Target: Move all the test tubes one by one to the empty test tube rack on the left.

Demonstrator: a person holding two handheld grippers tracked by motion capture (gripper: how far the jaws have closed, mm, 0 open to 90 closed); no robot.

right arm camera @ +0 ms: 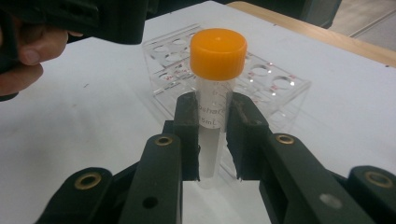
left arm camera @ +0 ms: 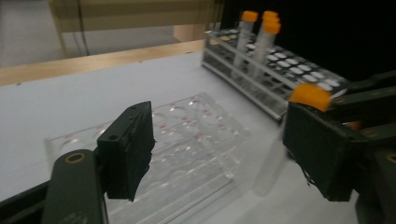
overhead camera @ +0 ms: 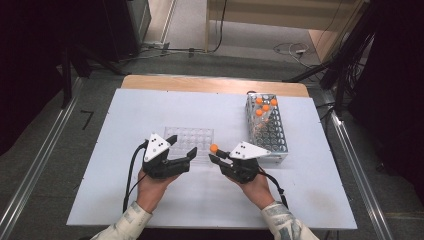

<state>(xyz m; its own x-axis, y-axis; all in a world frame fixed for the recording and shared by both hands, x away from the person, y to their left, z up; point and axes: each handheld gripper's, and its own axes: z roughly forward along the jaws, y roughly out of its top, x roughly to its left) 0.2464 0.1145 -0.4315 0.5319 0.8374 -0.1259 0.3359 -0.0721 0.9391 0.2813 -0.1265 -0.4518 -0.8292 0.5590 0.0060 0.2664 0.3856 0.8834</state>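
Right tool point(right arm camera: 211, 140): clenched on orange-capped tube point(right arm camera: 214, 88), above table point(overhead camera: 115, 150).
Left tool point(overhead camera: 176, 150): released, empty.
Done: tube lifted.
Left: seat it in clear rack point(overhead camera: 192, 136); metal rack point(overhead camera: 267, 131) holds more.

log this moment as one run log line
right gripper: shut on orange-capped tube | left gripper: open, nothing between jaws | clear well plate: on table | metal rack: holds capped tubes

"5mL" and a partly hidden word on the orange-capped tube point(right arm camera: 212, 116)
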